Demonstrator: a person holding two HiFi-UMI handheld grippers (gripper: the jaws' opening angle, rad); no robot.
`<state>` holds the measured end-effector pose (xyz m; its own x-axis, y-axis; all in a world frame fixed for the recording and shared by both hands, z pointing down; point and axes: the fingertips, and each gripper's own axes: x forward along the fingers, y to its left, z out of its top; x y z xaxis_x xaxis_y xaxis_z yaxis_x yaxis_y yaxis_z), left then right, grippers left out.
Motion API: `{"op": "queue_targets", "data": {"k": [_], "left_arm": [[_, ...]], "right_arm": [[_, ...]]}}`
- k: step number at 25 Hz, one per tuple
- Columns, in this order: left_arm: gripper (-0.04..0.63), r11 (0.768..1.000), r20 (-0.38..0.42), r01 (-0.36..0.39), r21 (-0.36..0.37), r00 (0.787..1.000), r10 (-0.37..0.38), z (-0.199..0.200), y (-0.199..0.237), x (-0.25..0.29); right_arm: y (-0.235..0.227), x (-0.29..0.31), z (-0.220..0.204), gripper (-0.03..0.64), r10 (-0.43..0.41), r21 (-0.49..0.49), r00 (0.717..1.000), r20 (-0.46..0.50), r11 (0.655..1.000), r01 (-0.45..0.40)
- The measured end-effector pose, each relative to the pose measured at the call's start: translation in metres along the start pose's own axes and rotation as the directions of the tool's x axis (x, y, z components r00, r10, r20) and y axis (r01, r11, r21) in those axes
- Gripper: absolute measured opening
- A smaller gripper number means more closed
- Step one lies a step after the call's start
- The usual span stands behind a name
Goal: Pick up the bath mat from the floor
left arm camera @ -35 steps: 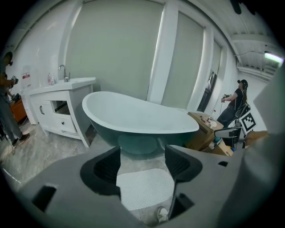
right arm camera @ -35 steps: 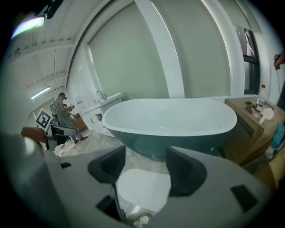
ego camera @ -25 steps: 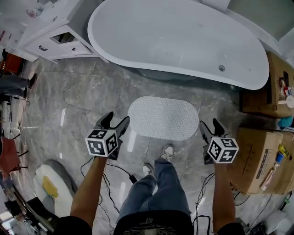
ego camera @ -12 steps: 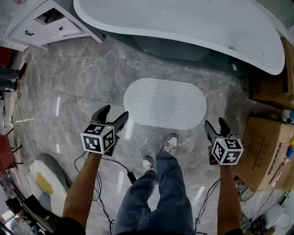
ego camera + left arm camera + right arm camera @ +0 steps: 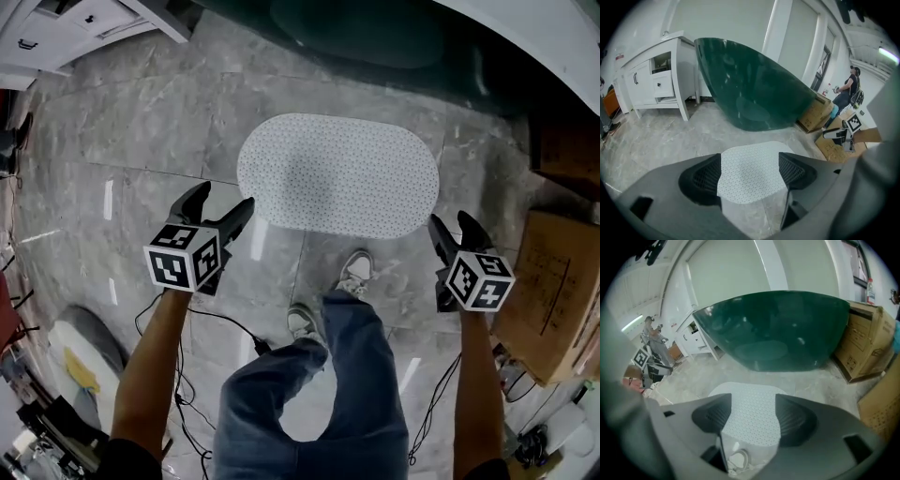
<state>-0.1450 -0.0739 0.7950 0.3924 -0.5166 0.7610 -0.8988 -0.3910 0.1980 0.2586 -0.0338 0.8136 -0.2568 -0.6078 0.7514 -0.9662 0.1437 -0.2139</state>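
Note:
The bath mat (image 5: 337, 176), a white oval with fine dots, lies flat on the grey marble floor in front of the tub. My left gripper (image 5: 220, 202) hovers just off the mat's near left end. Its jaws are opening and nothing is between them. My right gripper (image 5: 452, 225) hangs off the mat's near right end, open and empty. In the left gripper view the mat (image 5: 754, 157) shows on the floor beyond the gap of the left gripper (image 5: 749, 174). In the right gripper view the mat (image 5: 752, 404) likewise lies beyond the right gripper (image 5: 753, 417).
The dark green tub (image 5: 375, 37) stands right behind the mat. A white cabinet (image 5: 56, 23) is at the far left and cardboard boxes (image 5: 553, 291) at the right. My shoes (image 5: 354, 272) stand at the mat's near edge. Cables (image 5: 234, 337) trail on the floor.
Both grippers have moved forward and down toward the mat's near ends, so the mat looks larger. The left jaws have spread wider. The mat has not moved.

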Motion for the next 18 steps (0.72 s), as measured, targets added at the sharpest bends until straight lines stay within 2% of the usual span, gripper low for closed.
{"op": "queue_targets", "data": {"k": [7,18], "left_arm": [[0.396,1.000,-0.002,0.003,-0.019,1.000,-0.003,-0.039,0.030,0.051],[0.402,1.000,0.003,0.011,0.013,1.000,-0.011,-0.089,0.073,0.163]], "right_arm": [[-0.018,0.057,-0.028,0.310,-0.008,-0.008,1.000,0.005,1.000,0.009],[-0.058,0.146,-0.080,0.336,-0.031,-0.018,0.999,0.010,0.999,0.031]]}}
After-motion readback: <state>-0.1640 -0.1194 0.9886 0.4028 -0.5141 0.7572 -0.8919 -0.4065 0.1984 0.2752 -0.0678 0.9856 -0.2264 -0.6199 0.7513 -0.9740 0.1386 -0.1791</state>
